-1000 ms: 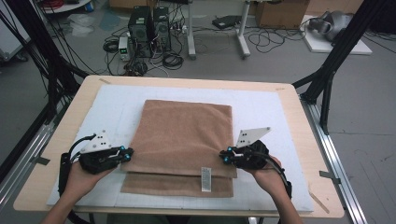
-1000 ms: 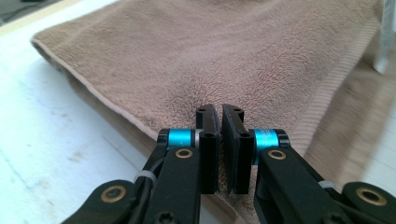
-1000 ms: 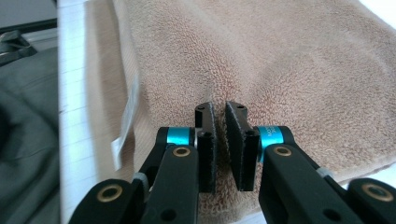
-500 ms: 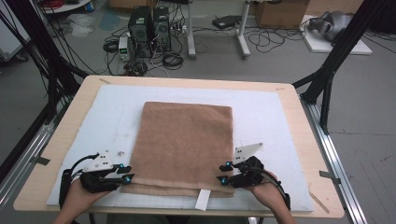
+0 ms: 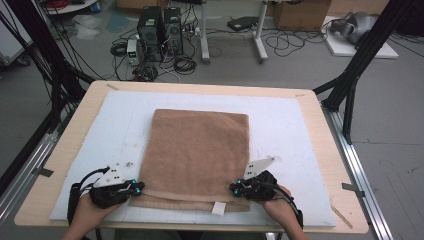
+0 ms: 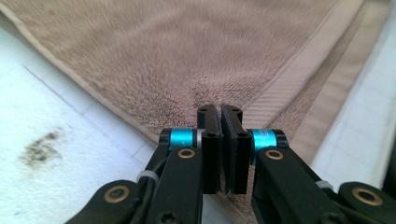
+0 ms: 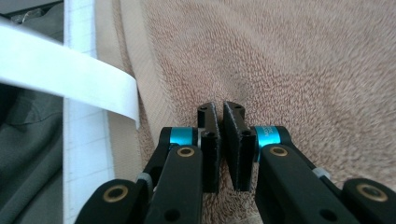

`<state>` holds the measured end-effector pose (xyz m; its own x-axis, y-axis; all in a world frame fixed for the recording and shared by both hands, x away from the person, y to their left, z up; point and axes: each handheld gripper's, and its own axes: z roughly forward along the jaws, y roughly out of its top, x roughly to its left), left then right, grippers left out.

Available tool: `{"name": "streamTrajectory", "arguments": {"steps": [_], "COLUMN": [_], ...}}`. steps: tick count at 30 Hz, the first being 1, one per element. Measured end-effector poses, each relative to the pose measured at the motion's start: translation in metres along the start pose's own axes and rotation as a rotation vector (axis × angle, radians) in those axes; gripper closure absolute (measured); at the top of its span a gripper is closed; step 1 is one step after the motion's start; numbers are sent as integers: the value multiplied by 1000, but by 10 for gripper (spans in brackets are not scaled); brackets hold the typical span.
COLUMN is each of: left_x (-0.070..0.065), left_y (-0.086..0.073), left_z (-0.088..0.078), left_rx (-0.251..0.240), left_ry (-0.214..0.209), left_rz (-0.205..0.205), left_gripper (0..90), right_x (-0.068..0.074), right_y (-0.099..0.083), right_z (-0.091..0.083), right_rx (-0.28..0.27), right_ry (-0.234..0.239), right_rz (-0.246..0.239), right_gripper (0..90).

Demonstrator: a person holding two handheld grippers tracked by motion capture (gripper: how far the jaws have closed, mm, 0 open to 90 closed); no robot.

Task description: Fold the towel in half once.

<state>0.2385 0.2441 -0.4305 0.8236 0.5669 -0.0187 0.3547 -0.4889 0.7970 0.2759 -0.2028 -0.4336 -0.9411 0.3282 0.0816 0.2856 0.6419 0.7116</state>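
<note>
Low on the counter, a brown towel folded once, both near corners gripped.
Left hand-held gripper and right hand-held gripper have just clamped their jaws onto terry at the lower corners; I judge another fold is left.

left gripper: whether towel cloth lies pinched between the closed pads cannot be told; towel blurred toward 12 o'clock. right gripper: same doubt. white tag cut off at 9 o'clock. forearms cut at 6 o'clock, high view.
</note>
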Motion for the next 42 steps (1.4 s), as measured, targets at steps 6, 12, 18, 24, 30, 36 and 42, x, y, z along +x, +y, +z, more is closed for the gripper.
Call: {"name": "streamTrajectory", "arguments": {"steps": [6, 12, 18, 24, 30, 36, 42], "left_x": [-10, -17, -13, -16, -19, -29, -41], "left_y": [8, -3, -16, -18, -18, -19, -20], "left_z": [-25, -22, -5, -2, -2, -12, -20], "left_rx": [-48, 1, 74, 62, 50, 39, 32], "left_ry": [-6, -34, -43, -8, -1, -17, -44], "left_rz": [27, 36, 30, 85, 96, 116, 127], "left_gripper": [864, 826, 542, 669, 843, 856, 857], "right_x": [8, 14, 1, 0, -1, -3, 2], "right_y": [8, 5, -3, -6, -5, -3, -6], "right_z": [-21, -20, -5, 7, 6, 3, -5], "right_rx": [-48, -23, -29, -2, -2, 9, 20], "right_ry": [20, 81, 7, -25, 26, 61, 98], "right_rz": [-19, -7, 51, 22, 6, -2, -22], "right_gripper": [851, 623, 446, 510, 815, 844, 843]}}
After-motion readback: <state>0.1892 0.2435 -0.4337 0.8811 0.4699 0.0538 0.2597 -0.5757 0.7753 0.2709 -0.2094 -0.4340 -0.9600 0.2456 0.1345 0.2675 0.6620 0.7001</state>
